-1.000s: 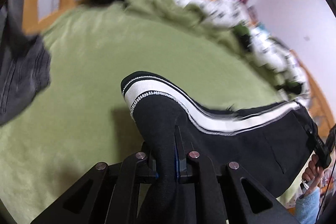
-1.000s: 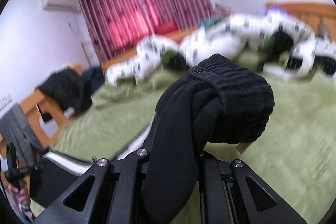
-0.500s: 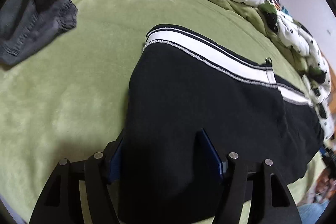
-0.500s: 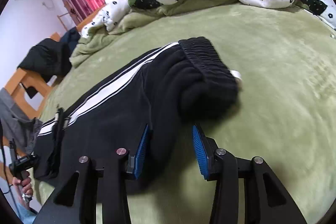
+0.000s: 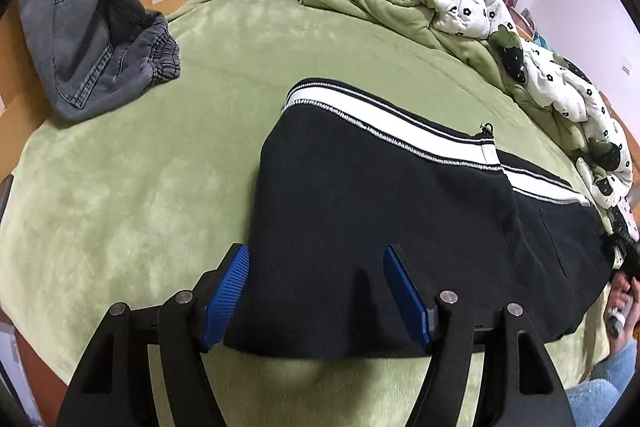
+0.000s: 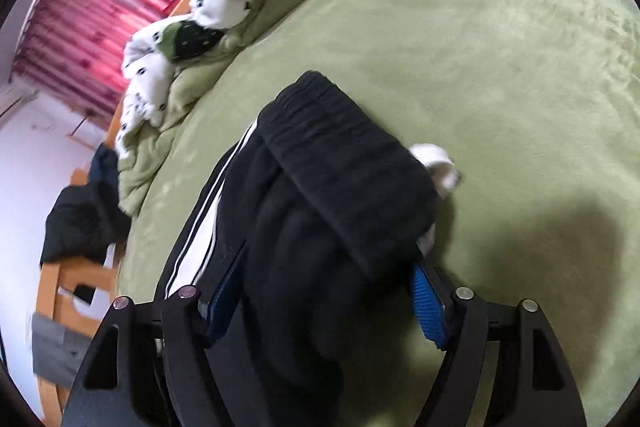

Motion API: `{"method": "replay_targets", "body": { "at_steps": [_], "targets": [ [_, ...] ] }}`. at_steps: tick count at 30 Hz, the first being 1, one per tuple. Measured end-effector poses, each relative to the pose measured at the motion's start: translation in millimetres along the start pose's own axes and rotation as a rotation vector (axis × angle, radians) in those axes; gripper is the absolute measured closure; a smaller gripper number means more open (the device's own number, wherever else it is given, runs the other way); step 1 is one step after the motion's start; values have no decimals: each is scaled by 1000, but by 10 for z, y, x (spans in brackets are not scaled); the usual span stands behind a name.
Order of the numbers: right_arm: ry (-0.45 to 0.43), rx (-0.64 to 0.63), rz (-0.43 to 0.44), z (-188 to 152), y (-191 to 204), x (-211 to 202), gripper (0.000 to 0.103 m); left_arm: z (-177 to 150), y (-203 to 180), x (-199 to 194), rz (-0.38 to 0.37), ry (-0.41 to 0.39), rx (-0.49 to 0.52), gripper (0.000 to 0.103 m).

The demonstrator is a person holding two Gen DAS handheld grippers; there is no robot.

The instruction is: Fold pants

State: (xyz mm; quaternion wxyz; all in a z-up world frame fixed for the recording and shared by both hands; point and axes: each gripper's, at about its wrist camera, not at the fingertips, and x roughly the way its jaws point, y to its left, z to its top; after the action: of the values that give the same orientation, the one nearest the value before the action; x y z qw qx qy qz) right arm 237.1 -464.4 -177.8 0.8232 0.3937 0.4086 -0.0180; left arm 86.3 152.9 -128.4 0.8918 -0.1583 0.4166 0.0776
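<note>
Pants [image 5: 384, 211], black with a white stripe, lie spread on the green bed [image 5: 132, 187] and fill the middle and right of the left wrist view. In the right wrist view we see their stretchy waistband [image 6: 344, 171] bunched up in the middle of the frame, with a small white bit of cloth [image 6: 438, 167] peeking out beside it.

Our left tool [image 5: 316, 301] has its blue pads wide apart, low in the frame, with one edge of the pants lying between them. It is not squeezing anything. Our right tool [image 6: 324, 301] is wide apart too, with the thick bunched part sitting loose between the pads.

We think the pants are soft, floppy and a little thick, like warm play pants. They should not be heavy and they will not break. But they will sag and crumple if we lift only one spot, so we should hold two spots at once.

Good places to pinch look like the hem edge near the left tool and the fat waistband near the right tool. The waistband is thick, so it may need a big bite. The fuzzy bed may drag on the cloth.
</note>
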Motion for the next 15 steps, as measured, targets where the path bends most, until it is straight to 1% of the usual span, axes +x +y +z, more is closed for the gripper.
{"method": "replay_targets", "body": {
  "at_steps": [1, 2, 3, 4, 5, 6, 7, 8, 10, 11, 12, 15],
  "targets": [
    [-43, -8, -20, 36, 55, -38, 50, 4, 11, -21, 2, -5, 0, 35],
    [-111, -64, 4, 82, 171, -153, 53, -8, -1, -61, -2, -18, -1, 35],
    [-181, -165, 29, 95, 328, -292, 53, -14, -9, -91, -12, -29, 3, 35],
    [-241, -276, 34, 64, 483, -402, 53, -7, -16, -109, -20, -36, 7, 35],
    [-315, -427, 19, -17, 664, -506, 53, 9, -34, -121, -27, -40, 15, 35],
    [-348, -525, -3, -89, 750, -538, 51, 18, -44, -119, -28, -38, 21, 35],
    [-345, -586, -36, -131, 773, -524, 47, 27, -53, -111, -28, -33, 25, 35],
    [-291, -604, -80, -123, 722, -438, 45, 30, -46, -99, -32, -26, 24, 35],
    [-159, -545, -113, -61, 497, -274, 45, 14, -14, -91, -29, -16, 10, 35],
    [-95, -492, -131, -42, 348, -194, 45, -3, 17, -105, -26, -20, -2, 35],
    [-62, -442, -143, -64, 174, -177, 45, -38, 85, -142, -26, -29, -26, 35],
    [-77, -428, -152, -170, -12, -335, 44, -132, 262, -214, -68, -19, -74, 35]
  ]
}}
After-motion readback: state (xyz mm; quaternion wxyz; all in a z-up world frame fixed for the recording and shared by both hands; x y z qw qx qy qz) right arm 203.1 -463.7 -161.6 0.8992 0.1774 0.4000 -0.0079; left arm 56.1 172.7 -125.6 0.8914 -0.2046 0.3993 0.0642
